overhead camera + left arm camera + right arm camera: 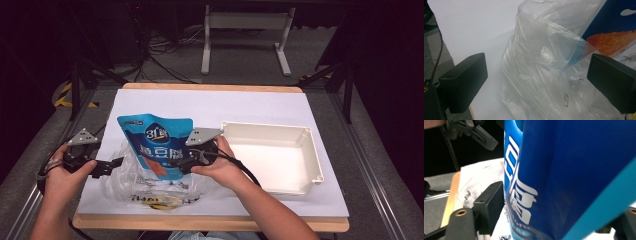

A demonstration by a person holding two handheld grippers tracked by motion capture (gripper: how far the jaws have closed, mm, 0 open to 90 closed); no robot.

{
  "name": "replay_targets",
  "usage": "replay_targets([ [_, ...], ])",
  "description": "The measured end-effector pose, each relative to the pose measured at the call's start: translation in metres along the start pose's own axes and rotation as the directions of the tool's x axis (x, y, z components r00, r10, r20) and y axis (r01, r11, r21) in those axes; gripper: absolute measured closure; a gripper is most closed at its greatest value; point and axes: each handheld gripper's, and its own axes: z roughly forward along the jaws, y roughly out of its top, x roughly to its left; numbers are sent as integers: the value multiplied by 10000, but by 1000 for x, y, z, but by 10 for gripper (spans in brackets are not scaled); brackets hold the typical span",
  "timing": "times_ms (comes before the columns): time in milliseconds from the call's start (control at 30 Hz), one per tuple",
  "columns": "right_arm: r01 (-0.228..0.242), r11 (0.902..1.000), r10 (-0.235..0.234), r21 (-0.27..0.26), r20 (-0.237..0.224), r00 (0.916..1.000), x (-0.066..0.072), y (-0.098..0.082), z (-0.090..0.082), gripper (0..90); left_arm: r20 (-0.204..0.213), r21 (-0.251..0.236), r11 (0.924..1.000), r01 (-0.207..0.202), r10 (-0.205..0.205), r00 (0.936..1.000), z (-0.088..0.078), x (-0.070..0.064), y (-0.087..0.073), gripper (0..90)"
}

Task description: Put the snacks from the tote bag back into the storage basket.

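pouch (156, 145): showing glossy blue printed plastic
bag (544, 82): looking clear, crinkled thin plastic
tray (312, 155): appearing smooth matt cream plastic, beside the pouch

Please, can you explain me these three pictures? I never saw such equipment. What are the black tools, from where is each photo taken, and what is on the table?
A person holds two hand-operated grippers. The high view looks down on the table; the other two cameras ride on the grippers. The left gripper, jaws open, reaches for a clear plastic bag. The right gripper has a blue pouch between its jaws; whether they press it is unclear. An empty white tray sits on the white sheet.
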Motion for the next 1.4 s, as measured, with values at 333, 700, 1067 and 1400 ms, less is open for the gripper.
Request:
replay_targets([
  [333,90,9998,-91,-191,-18,10000,3,-1,0,296,5,-3,10000,11,-11,10000,-2,0,0,39],
  [700,37,9988,-30,-483,141,9999,8,-3,-4,339,25,-69,10000,40,-40,10000,-2,1,-1,39],
  [1067,79,9998,-77,-173,148,9999,7,-1,3,387,97,3,10000,46,-46,9999,-1,1,-1,39],
  [1400,316,9990,-310,-302,206,9993,6,-3,12,406,126,23,10000,41,-41,9999,-1,2,-1,39],
])
